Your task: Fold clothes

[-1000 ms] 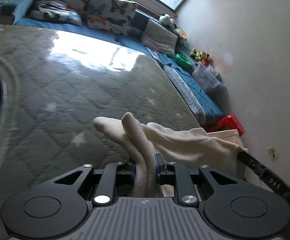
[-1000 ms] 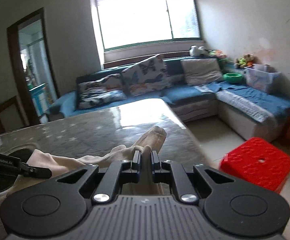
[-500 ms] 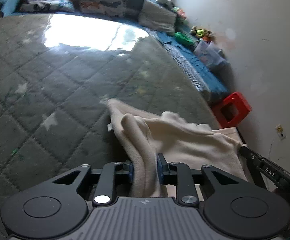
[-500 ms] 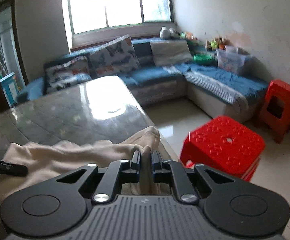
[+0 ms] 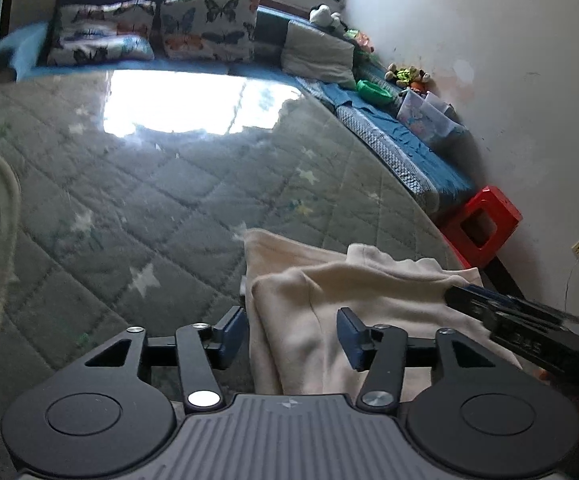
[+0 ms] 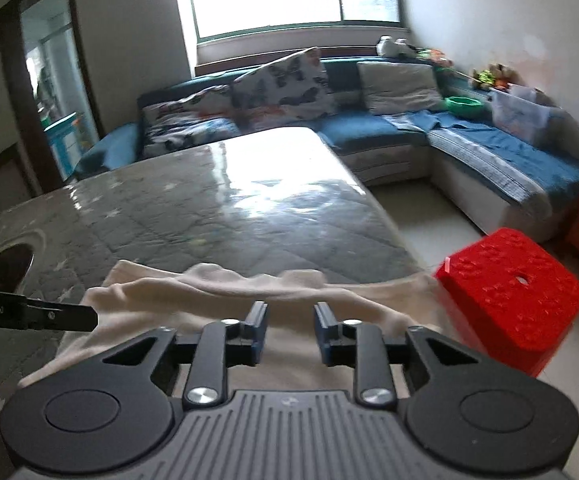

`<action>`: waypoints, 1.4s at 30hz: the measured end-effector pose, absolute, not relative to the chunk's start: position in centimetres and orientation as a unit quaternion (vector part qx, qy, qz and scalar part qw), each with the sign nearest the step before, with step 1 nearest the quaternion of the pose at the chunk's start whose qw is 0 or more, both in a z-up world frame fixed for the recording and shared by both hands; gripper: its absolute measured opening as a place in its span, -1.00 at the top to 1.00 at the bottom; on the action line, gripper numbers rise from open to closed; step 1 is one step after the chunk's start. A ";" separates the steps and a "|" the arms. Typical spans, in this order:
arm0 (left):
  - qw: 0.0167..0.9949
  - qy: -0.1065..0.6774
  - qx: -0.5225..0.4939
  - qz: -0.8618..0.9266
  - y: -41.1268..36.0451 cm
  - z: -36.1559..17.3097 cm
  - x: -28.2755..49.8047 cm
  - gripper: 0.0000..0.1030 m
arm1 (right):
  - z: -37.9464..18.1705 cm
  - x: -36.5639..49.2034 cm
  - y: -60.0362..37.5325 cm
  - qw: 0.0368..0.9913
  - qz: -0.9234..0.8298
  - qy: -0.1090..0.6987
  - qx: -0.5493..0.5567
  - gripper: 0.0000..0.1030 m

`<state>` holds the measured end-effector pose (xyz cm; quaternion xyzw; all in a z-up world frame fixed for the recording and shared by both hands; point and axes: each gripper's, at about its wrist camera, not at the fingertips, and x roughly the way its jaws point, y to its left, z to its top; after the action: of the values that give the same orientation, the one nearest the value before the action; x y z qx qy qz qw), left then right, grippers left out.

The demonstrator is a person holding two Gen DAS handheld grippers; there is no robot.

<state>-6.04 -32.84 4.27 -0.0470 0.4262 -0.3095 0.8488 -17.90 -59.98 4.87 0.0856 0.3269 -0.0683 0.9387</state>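
A cream garment lies folded on the grey quilted table cover, near the table's right corner. My left gripper hovers over its left edge, its jaws opening, and the pads no longer press the cloth that lies between them. In the right wrist view the same cream garment stretches across the table's near edge. My right gripper is also opening, its blue pads standing apart above the cloth. Each gripper shows as a dark bar in the other's view.
A round dark opening with a pale rim sits in the table at the left. Red plastic stools stand on the floor to the right of the table. A blue corner sofa with butterfly pillows runs along the far walls.
Both grippers lowered the garment's edge onto the table and let go. Their jaws, shut on the cloth before, now stand apart, and the fabric has settled flat.
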 end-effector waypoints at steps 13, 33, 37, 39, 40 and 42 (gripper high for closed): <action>0.857 0.418 -0.005 -0.301 -33.2 3.9 -6.4 -0.35 | 3.9 -14.4 -58.1 0.935 -0.075 0.339 0.074 0.31; 0.871 0.400 0.010 -0.285 -31.4 4.4 -8.7 -0.90 | 4.8 -17.2 -56.1 0.940 -0.060 0.332 0.055 -0.30; 0.875 0.391 0.010 -0.286 -30.8 4.7 -10.0 -1.00 | 5.0 -19.3 -56.0 0.941 -0.066 0.327 0.063 -0.40; 0.877 0.385 0.013 -0.287 -30.5 4.8 -10.5 -1.00 | 5.1 -20.1 -55.9 0.941 -0.073 0.325 0.062 -0.48; 0.878 0.384 0.015 -0.286 -30.4 4.8 -10.8 -1.00 | 5.1 -20.6 -55.8 0.940 -0.077 0.325 0.062 -0.53; 0.878 0.385 0.014 -0.285 -30.1 4.8 -11.2 -1.00 | 5.2 -21.4 -55.5 0.941 -0.082 0.323 0.063 -0.61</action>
<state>-11.21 -30.09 4.80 0.0139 0.3848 -0.2855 0.8776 -21.40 -55.52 5.20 0.0628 0.3232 -0.0822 0.9407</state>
